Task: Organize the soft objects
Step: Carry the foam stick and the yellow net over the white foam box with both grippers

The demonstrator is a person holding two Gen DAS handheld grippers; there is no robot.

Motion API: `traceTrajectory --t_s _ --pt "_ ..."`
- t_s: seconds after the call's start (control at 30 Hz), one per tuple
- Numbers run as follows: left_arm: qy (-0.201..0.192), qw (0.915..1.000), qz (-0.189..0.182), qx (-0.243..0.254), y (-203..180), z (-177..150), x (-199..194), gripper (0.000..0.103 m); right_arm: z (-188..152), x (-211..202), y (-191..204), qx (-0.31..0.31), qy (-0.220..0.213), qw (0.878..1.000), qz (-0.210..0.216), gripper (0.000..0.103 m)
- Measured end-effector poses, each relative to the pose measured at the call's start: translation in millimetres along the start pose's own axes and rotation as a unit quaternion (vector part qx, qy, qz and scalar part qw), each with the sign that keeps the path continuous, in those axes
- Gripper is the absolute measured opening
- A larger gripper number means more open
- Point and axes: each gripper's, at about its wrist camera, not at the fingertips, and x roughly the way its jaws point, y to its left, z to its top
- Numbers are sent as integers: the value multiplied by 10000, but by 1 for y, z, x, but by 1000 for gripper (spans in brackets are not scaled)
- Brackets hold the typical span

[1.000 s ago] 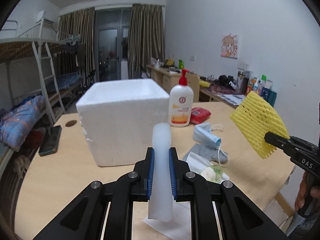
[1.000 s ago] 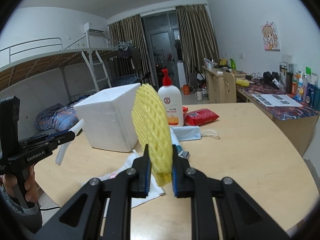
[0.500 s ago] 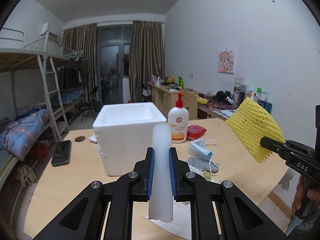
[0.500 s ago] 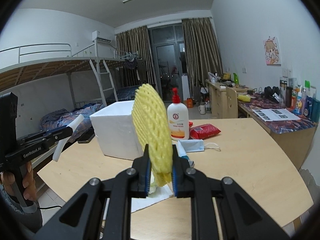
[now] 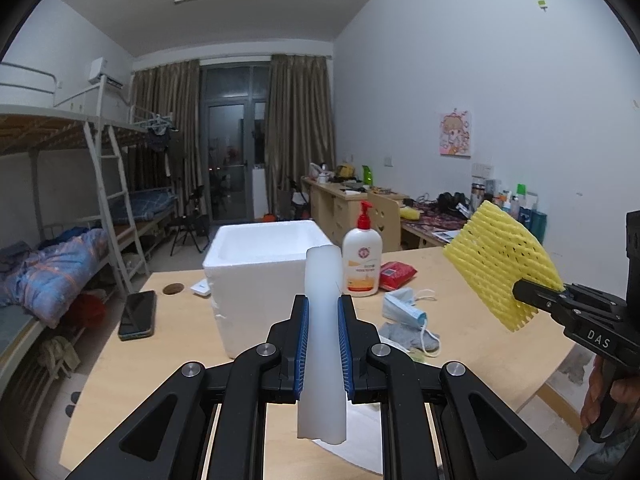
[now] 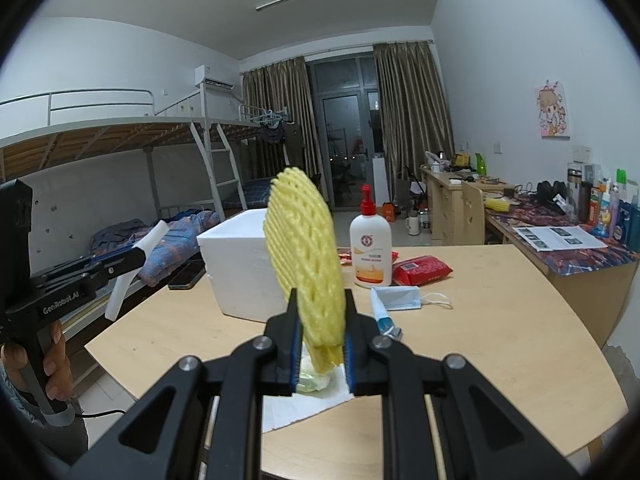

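Two soft pieces hang above the table point(image 5: 192, 320): the left gripper point(image 5: 323, 344) clamps a white foam strip point(image 5: 323, 320), the right gripper point(image 6: 320, 344) a yellow foam net point(image 6: 304, 256). Carry each over the open foam box point(image 5: 260, 264) before letting go, strip first, so neither catches on the rim.
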Motion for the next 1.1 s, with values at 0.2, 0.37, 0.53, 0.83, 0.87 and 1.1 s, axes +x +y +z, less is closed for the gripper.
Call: traceTrajectory --t_s 0.2,0.37,0.53,0.83,0.87,1.1 --pt "-47 9996 282 -80 10 0 -6 15 3 14 7 -25 47 9997 257 20" --pt "-79 9984 542 -154 24 -2 -14 15 5 29 24 -88 102 9982 585 20" --pt "-139 9977 619 -252 38 -2 -18 15 6 41 41 -195 166 9960 857 20" --pt "-69 9970 699 -321 50 0 -8 15 9 54 45 -227 234 9950 945 20" --pt "-75 9971 685 -321 51 1 -8 15 10 54 44 -228 233 9950 947 20" --pt "-91 9974 617 -364 55 13 3 15 19 61 43 -252 228 9951 928 20"
